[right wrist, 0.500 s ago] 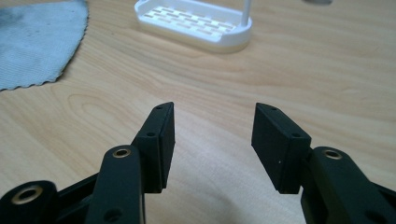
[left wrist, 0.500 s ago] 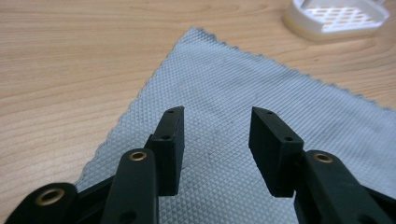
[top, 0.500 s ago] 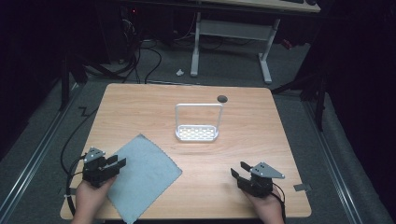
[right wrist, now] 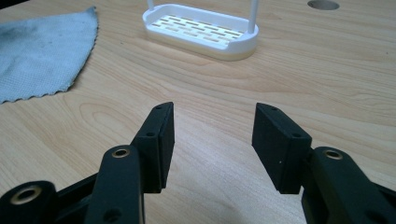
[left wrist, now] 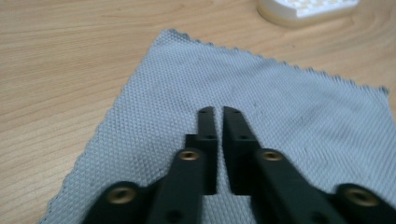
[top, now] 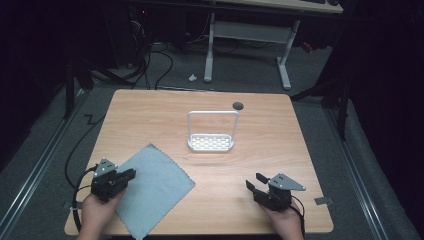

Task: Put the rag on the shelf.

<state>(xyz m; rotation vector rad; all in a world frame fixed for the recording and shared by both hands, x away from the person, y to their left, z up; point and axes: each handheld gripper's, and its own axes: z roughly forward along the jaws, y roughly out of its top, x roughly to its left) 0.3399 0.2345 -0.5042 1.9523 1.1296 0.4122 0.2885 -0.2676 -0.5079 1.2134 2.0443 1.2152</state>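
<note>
We take the soap rack (top: 210,142) as landmark; it stands on the table (top: 280,150) near the middle, slightly toward the far edge. Behind it and a little to its right, a cable hole (top: 238,105) sits in the tabletop. The cloth (top: 152,187) lies flat on the table in front of the rack and to its left, apart from it. The left gripper (top: 129,174) is over the cloth's left part. The right gripper (top: 254,182) is in front of the rack, to its right, over bare table.

A white slotted rack (top: 210,142) with a tall hoop handle is standing mid-bench (top: 280,160), a round hole (top: 238,105) lying just behind it
</note>
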